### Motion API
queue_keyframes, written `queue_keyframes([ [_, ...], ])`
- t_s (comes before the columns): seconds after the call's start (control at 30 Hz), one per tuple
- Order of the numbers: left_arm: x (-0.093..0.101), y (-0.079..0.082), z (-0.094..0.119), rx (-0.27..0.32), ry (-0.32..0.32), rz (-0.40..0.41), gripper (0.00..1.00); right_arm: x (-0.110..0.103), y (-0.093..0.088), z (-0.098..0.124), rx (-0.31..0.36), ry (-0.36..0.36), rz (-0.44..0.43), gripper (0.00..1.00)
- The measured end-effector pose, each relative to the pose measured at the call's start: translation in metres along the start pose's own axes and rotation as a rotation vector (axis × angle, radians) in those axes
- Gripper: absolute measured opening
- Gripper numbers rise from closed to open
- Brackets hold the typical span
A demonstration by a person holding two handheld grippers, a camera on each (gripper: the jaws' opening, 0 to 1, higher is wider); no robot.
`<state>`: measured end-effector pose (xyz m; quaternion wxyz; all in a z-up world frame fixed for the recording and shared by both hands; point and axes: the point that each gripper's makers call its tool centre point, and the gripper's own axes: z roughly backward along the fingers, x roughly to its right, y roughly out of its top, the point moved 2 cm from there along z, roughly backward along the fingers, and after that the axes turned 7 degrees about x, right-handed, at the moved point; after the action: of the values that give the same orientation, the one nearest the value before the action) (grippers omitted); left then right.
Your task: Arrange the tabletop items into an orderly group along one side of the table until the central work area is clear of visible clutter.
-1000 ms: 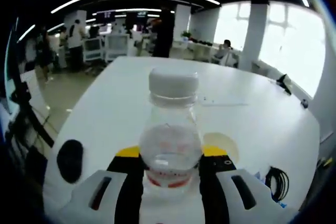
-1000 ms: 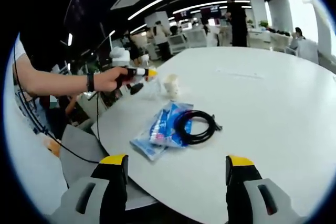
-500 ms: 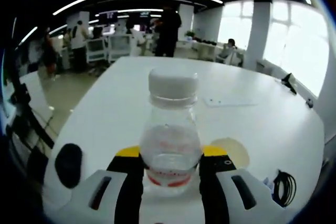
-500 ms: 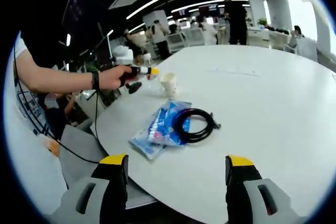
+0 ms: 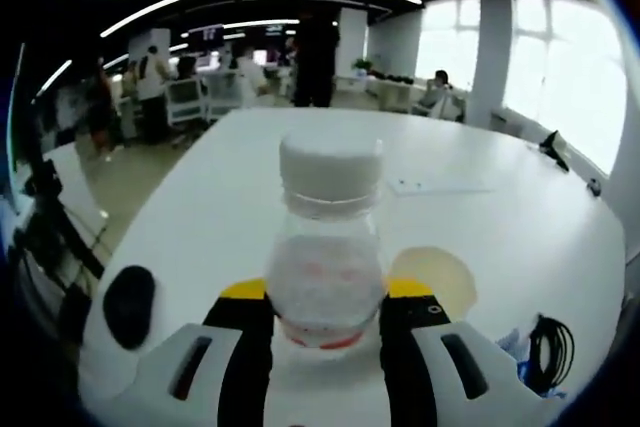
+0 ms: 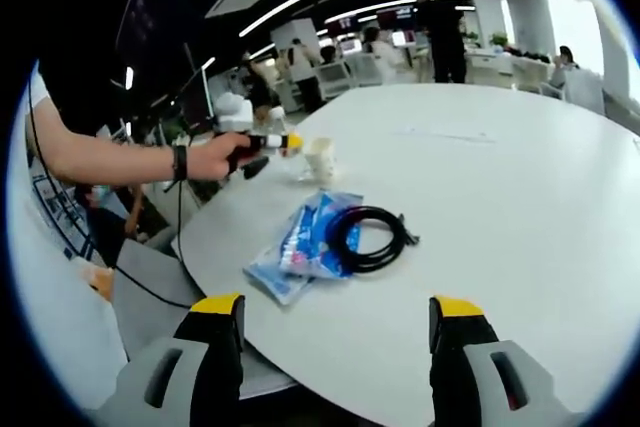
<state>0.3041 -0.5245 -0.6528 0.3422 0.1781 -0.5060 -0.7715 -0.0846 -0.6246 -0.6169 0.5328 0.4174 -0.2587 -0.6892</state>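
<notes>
A clear plastic bottle (image 5: 328,247) with a white cap and a red label band stands upright between the yellow-tipped jaws of my left gripper (image 5: 328,295), which is shut on it. A pale paper cup (image 5: 432,277) sits just behind it to the right. The right gripper view has that left gripper (image 6: 268,142) in a person's hand at the table's left edge, beside the cup (image 6: 320,159). My right gripper (image 6: 337,312) hangs open over the near table edge with nothing between its jaws. Ahead of it a blue packet (image 6: 303,247) lies under a coiled black cable (image 6: 368,237).
A small black oval object (image 5: 130,305) lies near the table's left edge. A sheet of paper (image 5: 435,185) rests farther out on the round white table (image 6: 520,197). Desks, chairs and people stand beyond the table. A cord hangs from the person's wrist.
The left gripper has shifted slightly with the bottle still held, and the cup looks a little closer in its view. The right gripper, packet and cable have stayed put.
</notes>
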Motion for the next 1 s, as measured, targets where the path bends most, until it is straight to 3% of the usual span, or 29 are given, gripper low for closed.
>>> queue_keyframes([
  [0.47, -0.001, -0.002, -0.003, -0.003, 0.046, 0.032, 0.40, -0.003, 0.000, -0.003, -0.002, 0.007, -0.005, 0.77],
  [0.7, 0.000, -0.001, -0.001, -0.015, -0.003, 0.058, 0.41, -0.003, -0.002, -0.002, -0.006, 0.010, -0.006, 0.76],
  [1.0, 0.005, 0.014, 0.007, 0.022, -0.084, 0.044, 0.44, -0.008, 0.001, -0.006, -0.001, 0.025, -0.002, 0.77],
])
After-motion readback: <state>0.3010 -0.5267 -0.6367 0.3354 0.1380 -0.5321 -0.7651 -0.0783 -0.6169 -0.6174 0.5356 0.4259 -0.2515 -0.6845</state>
